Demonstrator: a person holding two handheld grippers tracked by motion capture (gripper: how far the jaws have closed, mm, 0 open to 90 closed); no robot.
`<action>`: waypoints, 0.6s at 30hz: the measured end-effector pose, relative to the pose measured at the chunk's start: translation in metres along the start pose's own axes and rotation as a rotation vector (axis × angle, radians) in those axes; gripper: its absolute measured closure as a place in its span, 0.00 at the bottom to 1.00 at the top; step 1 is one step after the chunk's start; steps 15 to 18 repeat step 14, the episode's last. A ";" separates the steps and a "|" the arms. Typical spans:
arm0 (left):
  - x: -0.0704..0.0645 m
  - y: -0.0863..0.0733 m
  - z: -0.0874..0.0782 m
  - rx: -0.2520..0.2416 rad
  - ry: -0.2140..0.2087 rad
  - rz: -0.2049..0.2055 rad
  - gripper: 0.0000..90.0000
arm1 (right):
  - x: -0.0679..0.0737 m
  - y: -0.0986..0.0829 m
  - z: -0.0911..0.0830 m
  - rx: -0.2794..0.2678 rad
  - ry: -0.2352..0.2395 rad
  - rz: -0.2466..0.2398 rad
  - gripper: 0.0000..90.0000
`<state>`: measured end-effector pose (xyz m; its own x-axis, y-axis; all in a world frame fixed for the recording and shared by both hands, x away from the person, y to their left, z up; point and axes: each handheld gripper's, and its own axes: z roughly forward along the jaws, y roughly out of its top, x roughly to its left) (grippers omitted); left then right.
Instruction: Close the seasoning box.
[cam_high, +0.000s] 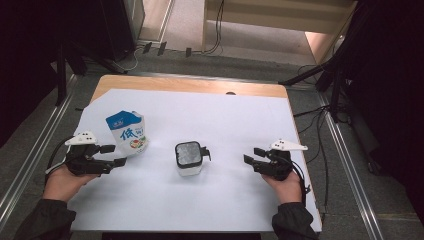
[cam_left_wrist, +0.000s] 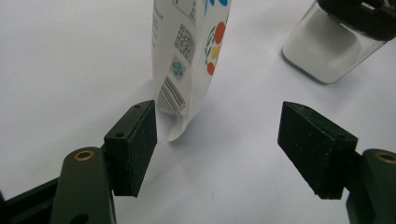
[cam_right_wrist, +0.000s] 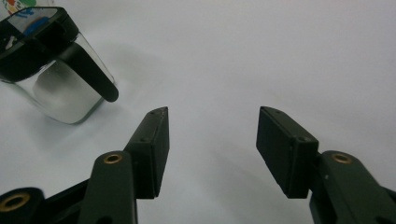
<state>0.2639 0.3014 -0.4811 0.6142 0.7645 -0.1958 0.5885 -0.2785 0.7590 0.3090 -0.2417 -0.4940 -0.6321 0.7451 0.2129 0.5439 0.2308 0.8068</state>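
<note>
Standing upright at about nine o'clock on the white-covered tabletop (cam_high: 225, 115), a white pouch (cam_high: 127, 132) carries a blue top panel, blue characters and a small fruit picture near its base. In the left gripper view its lower side shows a QR code, a barcode and red and yellow fruit drawings, with the bottom corner curling just above the sheet. The left hand-held gripper (cam_high: 113, 155) rests just beside it at its seven o'clock side, jaws spread wide and released, nothing between them. At the centre stands a clear square jar (cam_high: 189, 159) with a black lid and a black clip at its three o'clock edge; white contents lie inside. The right hand-held gripper (cam_high: 253, 155) sits at three o'clock, well apart from the jar, jaws likewise released and empty.
</note>
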 end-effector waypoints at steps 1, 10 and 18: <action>0.000 0.000 0.000 -0.001 0.002 0.005 0.33 | 0.000 0.000 0.001 0.003 0.005 0.001 0.51; -0.001 -0.004 0.002 0.021 0.024 0.005 0.32 | -0.001 -0.002 0.004 0.014 0.001 0.017 0.52; -0.003 -0.009 0.002 0.025 0.037 0.005 0.32 | -0.002 -0.004 0.004 0.021 -0.003 0.016 0.52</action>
